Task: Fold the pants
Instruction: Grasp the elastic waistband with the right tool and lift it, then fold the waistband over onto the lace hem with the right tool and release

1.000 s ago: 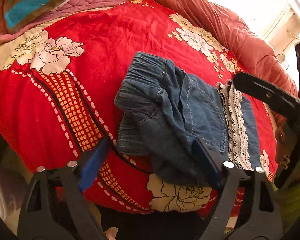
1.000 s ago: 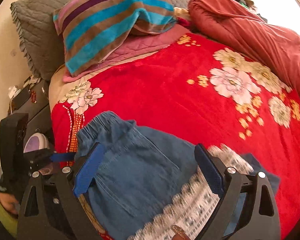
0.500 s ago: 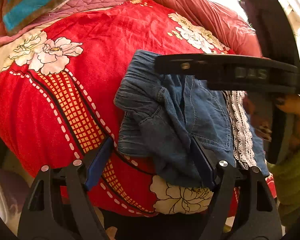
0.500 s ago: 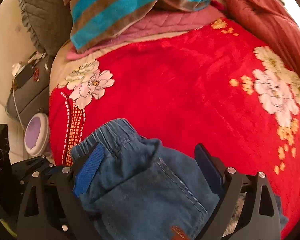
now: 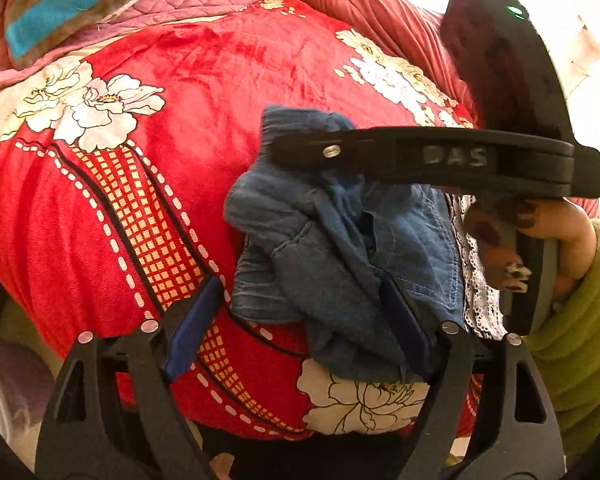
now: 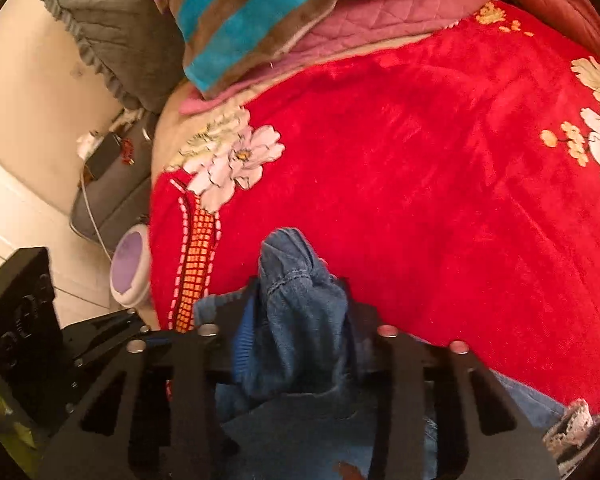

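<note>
Small blue denim pants (image 5: 332, 264) with a white lace hem (image 5: 474, 280) lie crumpled on a red floral blanket (image 5: 228, 80), near its front edge. My left gripper (image 5: 296, 328) is open and low over the near side of the pants, its right pad against the denim. My right gripper (image 5: 284, 152) reaches in from the right across the far end of the pants, held by a hand (image 5: 560, 232) in a green sleeve. In the right wrist view its jaws are closing, and the right gripper (image 6: 300, 304) pinches a raised bunch of the pants (image 6: 288, 264) by the elastic waist.
A striped blue and brown blanket (image 6: 260, 12) and a pink quilt (image 6: 380, 24) lie at the head of the bed by a grey pillow (image 6: 112, 28). A rust-red duvet (image 5: 380, 12) lies along the right. Left of the bed are a grey stand (image 6: 112, 200) and a round purple-topped object (image 6: 130, 264).
The right gripper swung in over the pants, came down at their far end and went from wide open to pinching the denim, which bunched up. The left gripper stayed put.
</note>
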`<move>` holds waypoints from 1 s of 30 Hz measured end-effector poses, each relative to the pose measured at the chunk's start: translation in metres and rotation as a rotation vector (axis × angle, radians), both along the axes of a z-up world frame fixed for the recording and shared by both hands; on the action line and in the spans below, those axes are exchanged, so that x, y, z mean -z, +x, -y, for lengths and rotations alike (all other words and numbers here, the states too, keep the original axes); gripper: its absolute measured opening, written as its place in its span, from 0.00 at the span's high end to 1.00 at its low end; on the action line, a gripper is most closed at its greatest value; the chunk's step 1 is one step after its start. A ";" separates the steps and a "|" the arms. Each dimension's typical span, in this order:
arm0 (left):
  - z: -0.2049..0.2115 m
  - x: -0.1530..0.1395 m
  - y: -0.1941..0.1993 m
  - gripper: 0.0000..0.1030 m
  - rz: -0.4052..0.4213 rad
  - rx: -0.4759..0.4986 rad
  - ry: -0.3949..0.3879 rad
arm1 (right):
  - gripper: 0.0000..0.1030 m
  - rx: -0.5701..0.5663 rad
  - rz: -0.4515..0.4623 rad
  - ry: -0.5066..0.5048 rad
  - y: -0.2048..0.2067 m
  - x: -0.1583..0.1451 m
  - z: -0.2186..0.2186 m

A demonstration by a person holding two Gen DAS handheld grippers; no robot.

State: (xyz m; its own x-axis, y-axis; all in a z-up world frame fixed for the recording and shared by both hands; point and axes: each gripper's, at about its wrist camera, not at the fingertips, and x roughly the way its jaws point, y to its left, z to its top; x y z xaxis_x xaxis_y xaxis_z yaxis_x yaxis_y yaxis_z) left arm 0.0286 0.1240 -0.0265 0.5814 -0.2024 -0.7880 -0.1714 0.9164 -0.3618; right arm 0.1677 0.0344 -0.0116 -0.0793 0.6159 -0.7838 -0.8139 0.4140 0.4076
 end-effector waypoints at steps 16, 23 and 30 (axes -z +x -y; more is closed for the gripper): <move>0.017 -0.011 0.009 0.11 0.023 0.005 -0.230 | 0.71 0.158 -0.012 0.241 0.001 -0.059 0.105; 0.062 -0.021 0.021 0.24 0.050 0.097 -0.338 | 0.71 0.228 -0.009 0.273 0.004 -0.063 0.152; 0.115 -0.045 0.025 0.24 0.116 0.218 -0.285 | 0.48 0.330 0.010 0.322 0.011 -0.069 0.206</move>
State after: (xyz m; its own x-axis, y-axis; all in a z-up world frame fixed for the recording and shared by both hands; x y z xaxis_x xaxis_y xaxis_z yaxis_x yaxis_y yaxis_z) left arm 0.0540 0.0088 0.0189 0.5823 -0.5333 -0.6137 0.0736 0.7863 -0.6134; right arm 0.1785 -0.1718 0.0573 0.1690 0.8189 -0.5485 -0.6643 0.5058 0.5504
